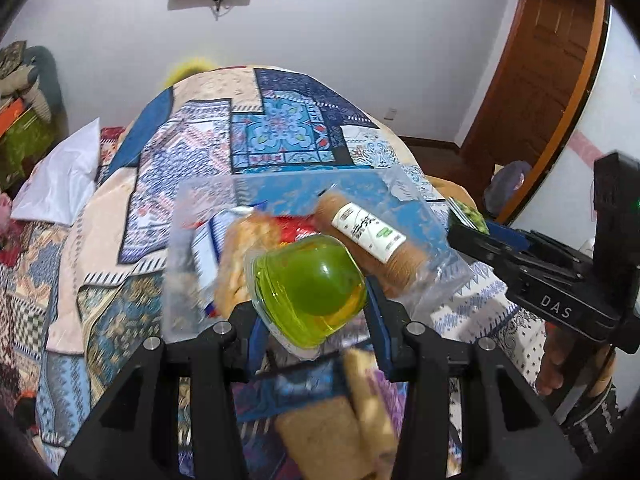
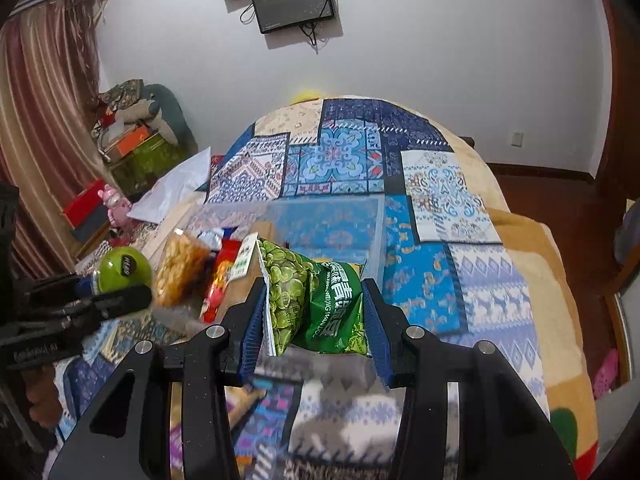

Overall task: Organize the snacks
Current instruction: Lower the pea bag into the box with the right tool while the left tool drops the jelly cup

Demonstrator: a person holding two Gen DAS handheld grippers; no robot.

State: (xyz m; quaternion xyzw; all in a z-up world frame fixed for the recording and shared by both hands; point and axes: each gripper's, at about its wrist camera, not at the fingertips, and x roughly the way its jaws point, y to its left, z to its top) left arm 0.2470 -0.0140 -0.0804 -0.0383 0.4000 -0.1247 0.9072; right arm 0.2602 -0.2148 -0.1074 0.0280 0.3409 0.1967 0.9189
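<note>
Left gripper (image 1: pixel 310 322) is clamped on a green jelly cup (image 1: pixel 308 288), blue pads pressing both sides, cup lifted off the bed & tipped w/ its dome toward the camera. In the right wrist view the same cup (image 2: pixel 122 270) shows at far left, held beside the clear plastic bin (image 2: pixel 376 240). Bin already has stuff in it: a bag of yellowish puffed snacks (image 2: pixel 180 268), a red packet (image 2: pixel 218 284), and a tan cylindrical pack w/ white label (image 1: pixel 368 236). A couple of tan biscuit packs (image 1: pixel 320 436) lie loose on the bed below the left gripper, blurred.

Right gripper (image 2: pixel 316 312) is closed on a green pea-snack bag (image 2: pixel 316 300), pads squeezing its sides, bag hanging just at the near edge of the bin.

Step in hand, as a judgement: both items picked up, transport to the bin underway; drop-off not yet done. Next move prob. calls for carrying each item over the bin's open top, lowering enough to clear the rim, then releasing one at a time so the grippers don't crowd each other. Cup is hard & slick, so it could roll or slip; bag is soft, may snag the bin wall.

Surface: bed w/ a patchwork quilt (image 2: pixel 440 200) in blue/cream prints, tan blanket at right edge. Room: white wall, two wall-mounted screens (image 2: pixel 296 0), striped curtain (image 2: pixel 44 120) at left w/ cluttered boxes, wooden door (image 1: pixel 540 80) at right.
</note>
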